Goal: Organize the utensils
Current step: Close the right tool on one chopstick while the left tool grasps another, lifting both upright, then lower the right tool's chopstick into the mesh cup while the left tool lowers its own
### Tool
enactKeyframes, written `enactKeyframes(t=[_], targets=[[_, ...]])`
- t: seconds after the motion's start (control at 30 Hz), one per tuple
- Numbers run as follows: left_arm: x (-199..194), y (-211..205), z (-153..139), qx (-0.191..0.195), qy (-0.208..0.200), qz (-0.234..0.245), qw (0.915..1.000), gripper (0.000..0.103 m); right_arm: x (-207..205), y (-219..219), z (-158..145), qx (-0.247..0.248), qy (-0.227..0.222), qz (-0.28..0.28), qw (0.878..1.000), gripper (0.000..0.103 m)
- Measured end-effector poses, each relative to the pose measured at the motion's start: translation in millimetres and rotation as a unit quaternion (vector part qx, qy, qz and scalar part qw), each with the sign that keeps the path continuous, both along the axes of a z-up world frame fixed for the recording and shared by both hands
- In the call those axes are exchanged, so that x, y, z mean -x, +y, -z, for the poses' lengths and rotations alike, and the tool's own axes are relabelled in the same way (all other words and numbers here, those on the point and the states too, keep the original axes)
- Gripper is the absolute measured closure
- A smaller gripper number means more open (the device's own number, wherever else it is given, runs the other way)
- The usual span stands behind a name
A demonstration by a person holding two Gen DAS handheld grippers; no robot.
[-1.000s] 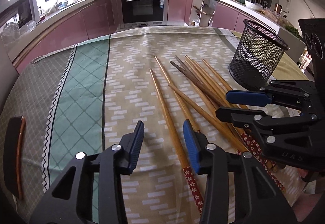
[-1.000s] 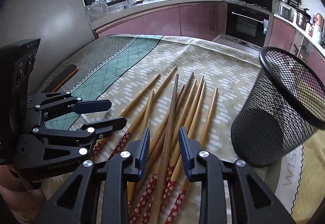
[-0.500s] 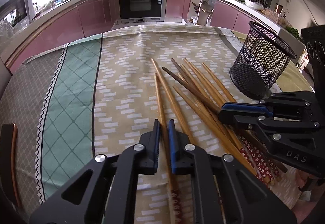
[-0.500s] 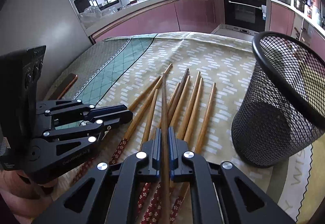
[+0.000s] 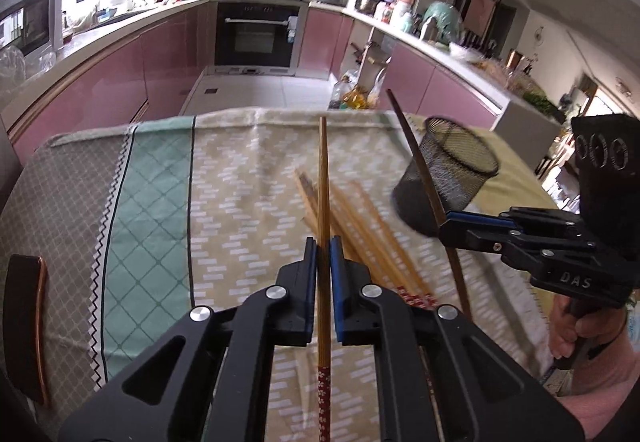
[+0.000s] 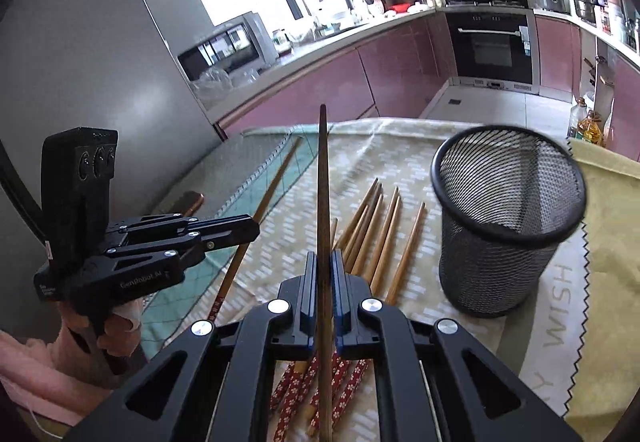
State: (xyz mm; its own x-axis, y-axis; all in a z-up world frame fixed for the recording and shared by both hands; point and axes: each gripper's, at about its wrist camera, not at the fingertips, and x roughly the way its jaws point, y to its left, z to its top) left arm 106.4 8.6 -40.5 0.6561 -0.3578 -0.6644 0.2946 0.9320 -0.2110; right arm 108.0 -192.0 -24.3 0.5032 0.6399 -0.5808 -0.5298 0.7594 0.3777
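Both chopsticks lifted off cloth, left gripper fingers clamped on light chopstick, right gripper on dark chopstick

left wrist: along its claw, facing oven | right wrist: likewise; shared: mesh cup

Tan chopsticks end in red, white-flowered handles. The mesh cup is black. The tablecloth mixes beige dashes with teal diamonds.
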Motion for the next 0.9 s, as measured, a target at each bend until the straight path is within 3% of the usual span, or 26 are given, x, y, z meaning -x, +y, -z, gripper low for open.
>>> enactKeyframes(t=[0.43,0.73,0.9], targets=[[16.0,-7.7,-82.6,0.074,-0.088,0.043,0.9924,0.096,6.4,-52.6,-57.4,-0.046,-0.082,0.044,0.995,0.097],[-10.4,-38.7,-134.0,0.096,-0.145,0.059,0.9831,0.096,-6.2,-73.0,-97.8,-0.039,-0.135,0.062,0.988,0.097],[-31.0,-60.7,-148.7,0.103,-0.152,0.066,0.9808,0.096,-16.6,-85.9,-114.1,-0.033,-0.151,0.08,0.985,0.097]])
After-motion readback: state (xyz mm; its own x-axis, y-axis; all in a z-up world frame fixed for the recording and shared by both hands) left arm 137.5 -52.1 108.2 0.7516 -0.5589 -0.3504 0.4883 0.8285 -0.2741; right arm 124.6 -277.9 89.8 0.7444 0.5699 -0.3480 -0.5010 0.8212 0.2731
